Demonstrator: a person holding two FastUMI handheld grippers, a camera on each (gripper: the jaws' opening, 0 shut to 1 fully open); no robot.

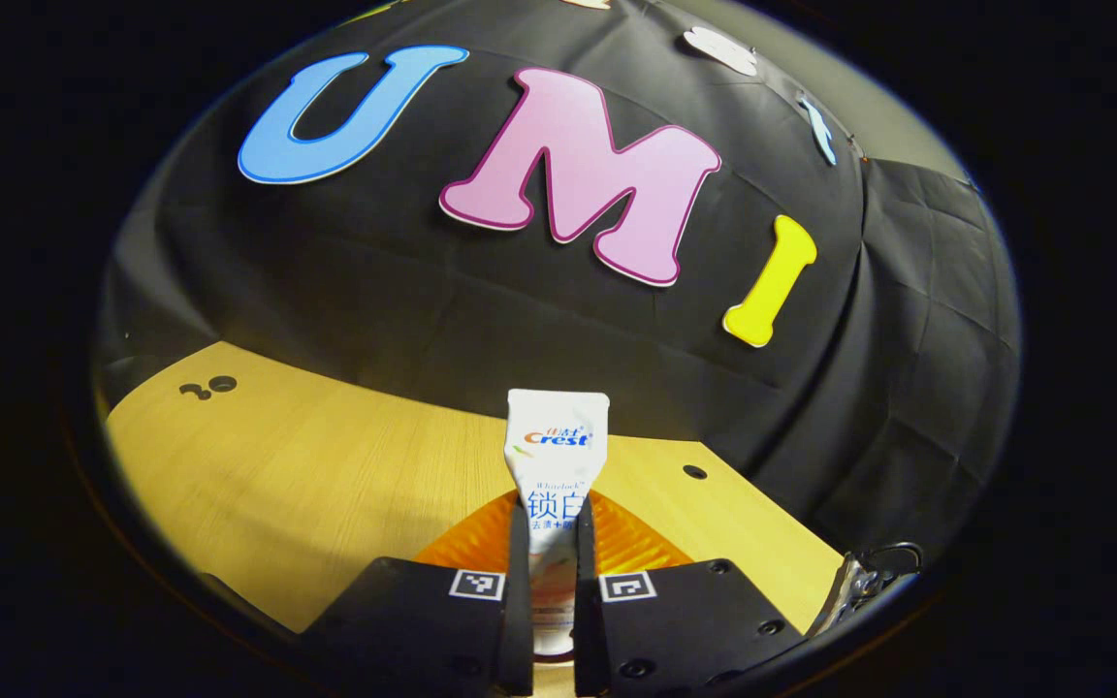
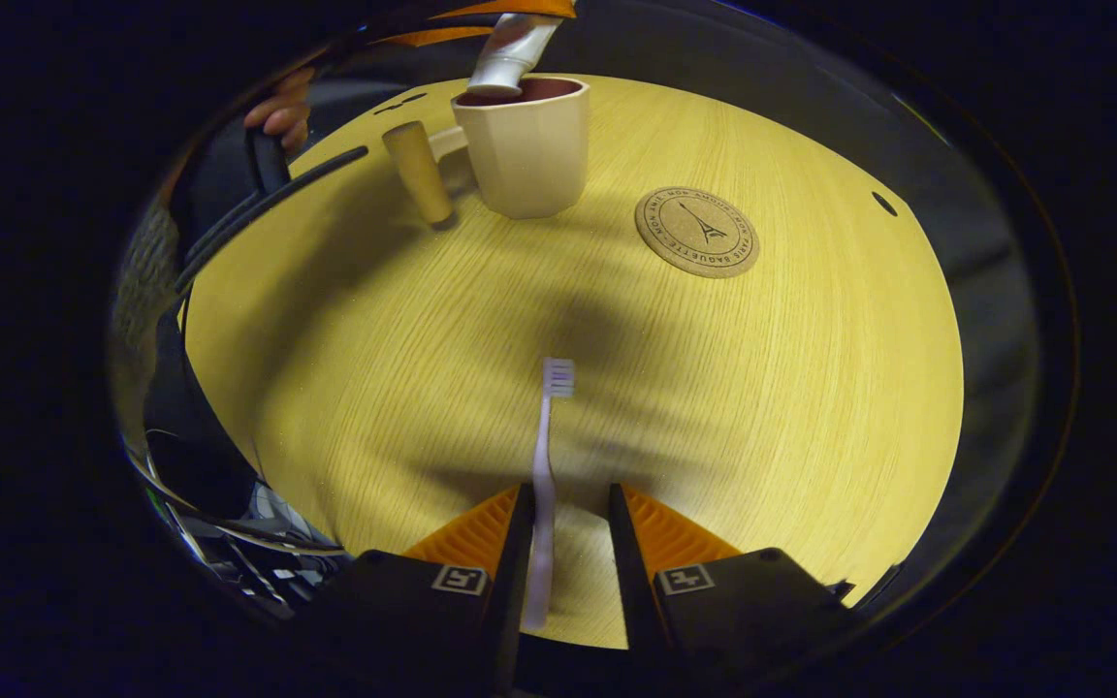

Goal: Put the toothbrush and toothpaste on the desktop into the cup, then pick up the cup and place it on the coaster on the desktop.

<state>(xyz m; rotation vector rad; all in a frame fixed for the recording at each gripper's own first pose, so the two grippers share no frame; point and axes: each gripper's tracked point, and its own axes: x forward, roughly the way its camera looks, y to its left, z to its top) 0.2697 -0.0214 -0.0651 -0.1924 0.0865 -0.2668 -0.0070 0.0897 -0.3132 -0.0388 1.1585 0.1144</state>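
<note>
**Toothpaste over the cup, toothbrush between open fingers**

Left gripper view: the wooden desktop (image 1: pixel 326 485) runs from 9 o'clock round to 4 o'clock, its far edge meeting the black booth wall (image 1: pixel 403 281); bare wood lies open toward 9 o'clock. Small holes (image 1: pixel 209 387) sit near the far left edge, another hole (image 1: pixel 694 472) at 3 o'clock of the tube. A metal clip (image 1: pixel 864 582) juts at the desk's right corner. The left gripper (image 1: pixel 552 562) is clenched on the toothpaste (image 1: pixel 555 456), both fingers pressing its sides, the crimped end standing up at 12 o'clock.

Right gripper view: the desktop's round edge curves from 10 o'clock to 4 o'clock, with wide free wood in the middle. The cup (image 2: pixel 526 145), with a wooden handle (image 2: pixel 418 173) toward 9 o'clock, stands at 12 o'clock; the toothpaste's cap end dips into its mouth. The coaster (image 2: pixel 697 232) lies at 1 o'clock, apart from the cup. A hand (image 2: pixel 277 107) grips a handle at 11 o'clock. The right gripper (image 2: pixel 566 543) points down at the desk, jaws released, straddling the toothbrush (image 2: pixel 545 475), which lies flat, bristles toward 12 o'clock, hugging the left finger.
</note>
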